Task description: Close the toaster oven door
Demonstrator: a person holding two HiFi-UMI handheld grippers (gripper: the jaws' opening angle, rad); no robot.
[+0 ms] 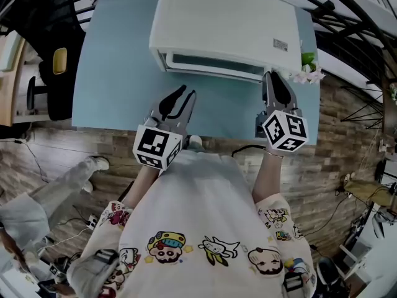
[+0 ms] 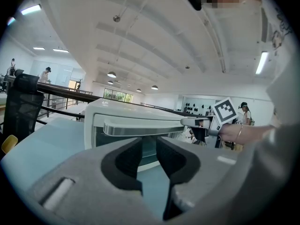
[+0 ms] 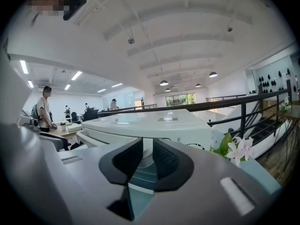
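Just ahead of both sets of fingers: oven (image 1: 217,17) on table (image 1: 118,73), door (image 1: 211,62) upright against its front, seemingly shut. Left gripper (image 1: 183,95): 2 fingers slightly spread, nothing between, short of the handle (image 2: 140,126). Right gripper (image 1: 273,79): fingers narrowly apart, pinching nothing, tips at the handle's right end, by the oven's front corner.

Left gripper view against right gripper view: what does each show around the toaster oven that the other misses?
Only the left gripper view: the front of the white toaster oven, with its silver bar handle and dark glass door, and the right gripper at the handle's right end. Only the right gripper view: the oven's flat top, and pale pink flowers beside it. Both: the oven on the light blue table, seen between open jaws.
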